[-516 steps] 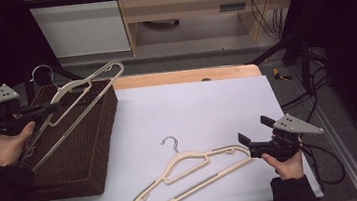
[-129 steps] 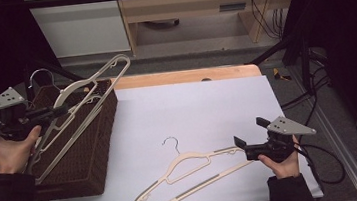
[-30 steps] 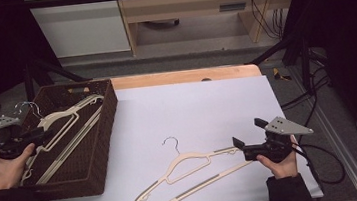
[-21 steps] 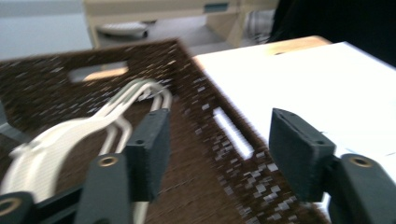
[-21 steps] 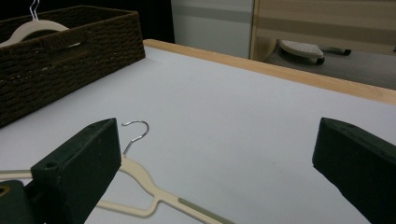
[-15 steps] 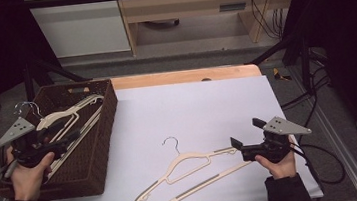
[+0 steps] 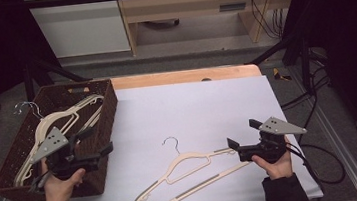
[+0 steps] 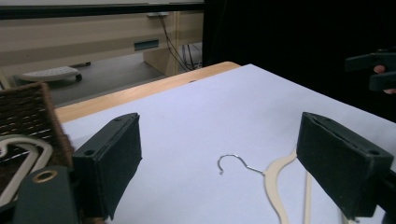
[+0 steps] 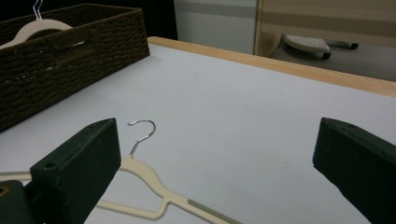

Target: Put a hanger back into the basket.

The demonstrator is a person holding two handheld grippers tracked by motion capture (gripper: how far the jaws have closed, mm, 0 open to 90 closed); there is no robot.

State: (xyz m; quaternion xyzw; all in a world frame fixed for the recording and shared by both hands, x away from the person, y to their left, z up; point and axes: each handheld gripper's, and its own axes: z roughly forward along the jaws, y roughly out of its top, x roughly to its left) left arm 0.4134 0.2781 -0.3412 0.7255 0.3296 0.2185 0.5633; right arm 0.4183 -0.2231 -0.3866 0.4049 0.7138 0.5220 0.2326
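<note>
Just ahead of the right gripper (image 7: 232, 145), the cream plastic hanger with a metal hook (image 7: 186, 172) is seen flat on the white table (image 7: 192, 104), ungrasped between parted jaws. The left gripper (image 7: 101, 144), its empty jaws just opened, is held over the brown wicker basket (image 7: 105, 95).

Basket hangers (image 7: 63, 123) partly hidden under left tool (image 7: 92, 146)

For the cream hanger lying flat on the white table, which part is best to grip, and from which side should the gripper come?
Probably the shoulder arm of the hanger nearest the right gripper: it lies flat, thin and bare, pointing toward those open jaws. Come in low from the right, along the table, with one jaw on each side of the bar. The wire hook looks too thin for a steady hold.
</note>
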